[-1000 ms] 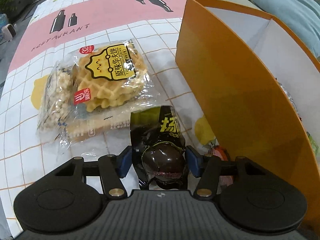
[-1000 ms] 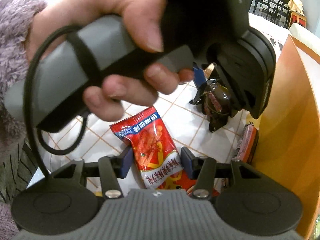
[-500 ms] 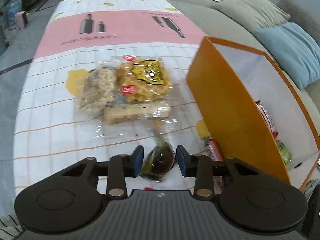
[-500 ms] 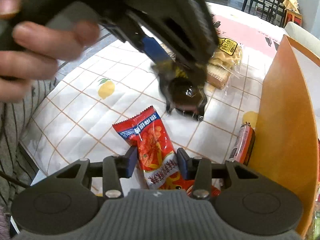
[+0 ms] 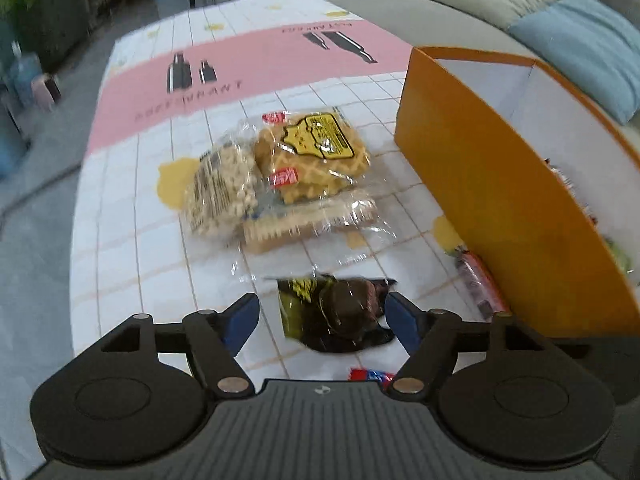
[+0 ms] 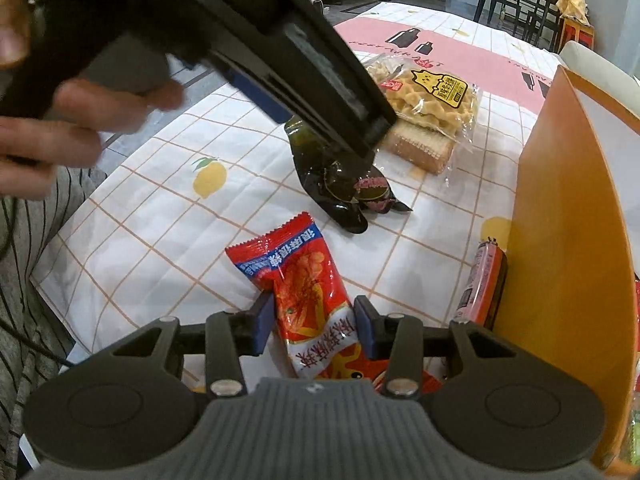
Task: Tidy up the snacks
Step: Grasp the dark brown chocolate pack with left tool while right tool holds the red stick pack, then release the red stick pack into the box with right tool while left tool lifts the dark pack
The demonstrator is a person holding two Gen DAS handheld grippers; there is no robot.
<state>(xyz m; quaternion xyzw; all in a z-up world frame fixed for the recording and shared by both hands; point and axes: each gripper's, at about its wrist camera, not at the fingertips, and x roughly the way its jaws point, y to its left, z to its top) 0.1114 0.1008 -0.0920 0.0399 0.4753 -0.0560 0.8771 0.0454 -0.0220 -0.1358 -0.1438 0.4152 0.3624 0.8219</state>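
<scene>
1. Nearest to us in the right wrist view, the right tongs [image 6: 314, 326] are closed partway on a red crinkly plastic snack packet with white lettering [image 6: 308, 292]; both blue pads touch its sides as it lies on the desk.
2. Beside that packet, a pink-red tube-shaped sausage stick [image 6: 482, 284] lies against the outer wall of the orange cardboard box with a white inside [image 6: 560, 240].
3. Nearest in the left wrist view, the left tongs [image 5: 322, 318] stand wide apart; their jaws have just been opening, and the glossy dark brown and olive wrapped snack [image 5: 340, 312] lies on the desk between them, free of both pads.
4. A little farther on we see a clear-wrapped pile of pale waffles with a yellow label, puffed-grain bars and wafers [image 5: 288, 176] on the white checked tablecloth with lemons and a pink band [image 5: 120, 208].
5. Inside the orange box, on its far side, some packets show, too blurred for us to name.
6. Beyond the desk we see a grey-green sofa [image 5: 400, 4] with a light blue cushion [image 5: 588, 44].
</scene>
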